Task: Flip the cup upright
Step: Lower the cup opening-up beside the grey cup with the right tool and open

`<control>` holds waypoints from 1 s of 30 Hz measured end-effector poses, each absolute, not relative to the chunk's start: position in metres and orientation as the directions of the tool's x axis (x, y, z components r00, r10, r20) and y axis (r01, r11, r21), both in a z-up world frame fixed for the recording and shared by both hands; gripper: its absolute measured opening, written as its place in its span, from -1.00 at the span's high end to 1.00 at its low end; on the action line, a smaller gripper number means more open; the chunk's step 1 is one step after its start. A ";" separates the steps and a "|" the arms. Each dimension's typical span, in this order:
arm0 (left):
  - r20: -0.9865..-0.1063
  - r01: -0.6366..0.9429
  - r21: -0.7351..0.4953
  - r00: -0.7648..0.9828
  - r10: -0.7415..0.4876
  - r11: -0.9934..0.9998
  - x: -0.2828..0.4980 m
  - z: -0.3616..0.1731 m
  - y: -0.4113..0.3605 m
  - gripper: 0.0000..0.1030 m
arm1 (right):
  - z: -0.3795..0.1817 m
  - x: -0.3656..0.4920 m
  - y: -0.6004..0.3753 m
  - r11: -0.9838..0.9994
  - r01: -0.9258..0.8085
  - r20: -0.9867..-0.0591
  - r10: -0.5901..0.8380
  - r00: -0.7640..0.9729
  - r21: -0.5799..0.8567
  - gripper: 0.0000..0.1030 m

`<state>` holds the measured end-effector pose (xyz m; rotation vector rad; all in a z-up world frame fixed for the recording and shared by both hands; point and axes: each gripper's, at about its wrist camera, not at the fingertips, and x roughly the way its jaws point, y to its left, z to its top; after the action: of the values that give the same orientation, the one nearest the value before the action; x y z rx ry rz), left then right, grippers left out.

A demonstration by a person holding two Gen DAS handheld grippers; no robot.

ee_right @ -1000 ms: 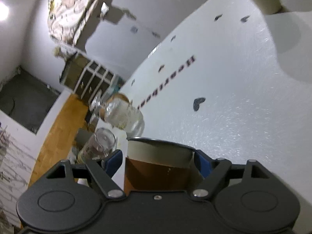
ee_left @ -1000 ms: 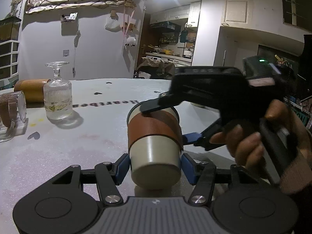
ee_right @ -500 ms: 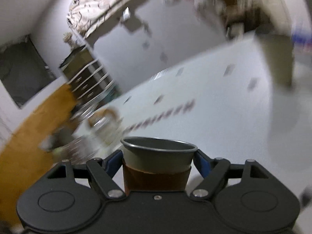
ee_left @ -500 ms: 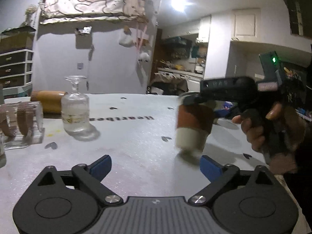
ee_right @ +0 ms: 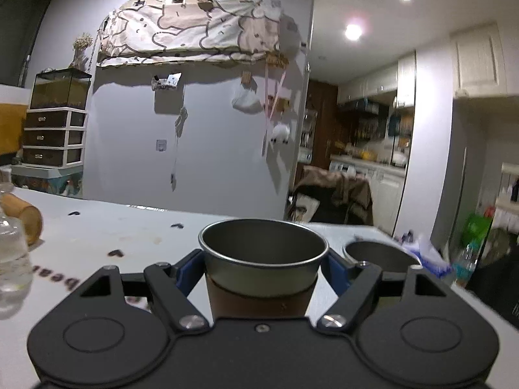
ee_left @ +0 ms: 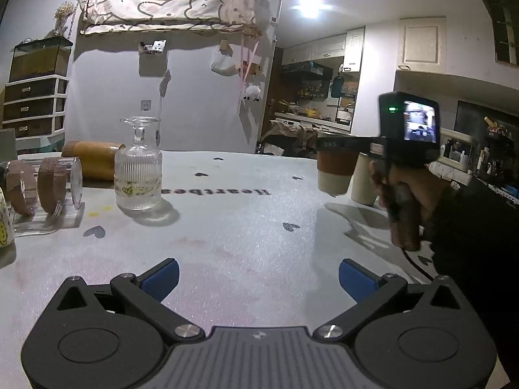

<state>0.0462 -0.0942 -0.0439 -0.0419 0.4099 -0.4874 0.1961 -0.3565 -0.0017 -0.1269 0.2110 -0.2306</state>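
Observation:
The cup [ee_right: 261, 278] is cream with a brown sleeve and a grey inside. It stands upright, mouth up, between the blue pads of my right gripper [ee_right: 262, 269], which is shut on it. In the left wrist view the cup [ee_left: 334, 170] is at the right, held just above the white table [ee_left: 243, 243], with the right gripper [ee_left: 343, 144] and the hand behind it. My left gripper [ee_left: 258, 278] is open and empty, low over the table's near side, well apart from the cup.
A second cream cup [ee_left: 363, 178] stands upright just right of the held one; it also shows in the right wrist view [ee_right: 381, 254]. A ribbed glass bottle [ee_left: 138, 168], a wooden cylinder [ee_left: 92, 159] lying down and a clear holder [ee_left: 45, 191] are at the left.
The right gripper has turned the cup from tilted to upright and carried it right and away from the left gripper. The left gripper has let go, opened and drawn back.

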 end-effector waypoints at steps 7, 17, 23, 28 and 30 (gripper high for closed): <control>-0.374 0.443 -0.142 0.804 -0.463 0.885 0.045 -0.046 -0.091 -1.00 | -0.009 0.226 -0.358 0.943 0.297 -0.189 -0.323 0.927 -0.152 -0.53; -0.384 0.438 -0.135 0.804 -0.454 0.889 0.046 -0.044 -0.094 -1.00 | -0.023 0.216 -0.369 0.946 0.311 -0.253 -0.323 0.912 -0.089 -0.53; -0.380 0.437 -0.120 0.809 -0.448 0.891 0.049 -0.040 -0.098 -1.00 | -0.019 0.204 -0.372 0.962 0.272 -0.321 -0.269 0.908 -0.036 -0.78; -0.361 0.428 -0.104 0.825 -0.435 0.898 0.054 -0.028 -0.101 -1.00 | -0.009 0.170 -0.370 0.974 0.226 -0.324 -0.209 0.923 0.013 -0.80; -0.351 0.426 -0.102 0.830 -0.433 0.899 0.056 -0.022 -0.102 -1.00 | -0.002 0.149 -0.368 0.979 0.205 -0.305 -0.188 0.933 0.022 -0.83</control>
<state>0.0564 -0.1022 -0.0224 -0.0203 0.3767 -0.4554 0.1486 -0.3679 -0.0023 0.0539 0.3069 -0.2013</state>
